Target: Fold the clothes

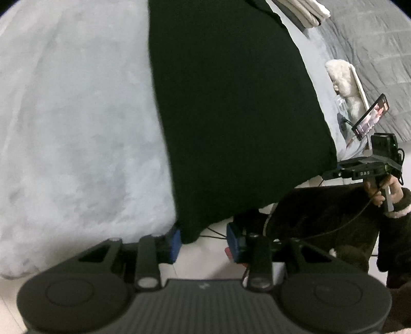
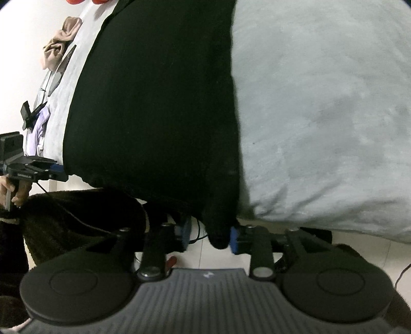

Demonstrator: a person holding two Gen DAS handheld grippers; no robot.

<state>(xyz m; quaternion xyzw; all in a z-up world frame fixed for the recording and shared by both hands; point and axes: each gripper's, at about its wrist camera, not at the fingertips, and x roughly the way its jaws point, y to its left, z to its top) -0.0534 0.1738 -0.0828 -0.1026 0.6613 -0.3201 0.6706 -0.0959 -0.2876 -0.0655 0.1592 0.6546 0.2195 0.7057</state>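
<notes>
A black garment lies spread flat on a pale grey bed cover, its near edge hanging over the bed's front. My left gripper stands open at the near left corner; the cloth tip hangs between the blue pads, against the left one. In the right wrist view the same garment shows, and my right gripper is open around the near right corner, the tip resting against the right pad. Each gripper also shows in the other's view: the right gripper, and the left gripper.
A phone on a stand, a white fluffy item and folded white clothes sit beyond the garment's right side. A beige cloth lies at its left. A person's dark fleece sleeve and white floor tiles are below.
</notes>
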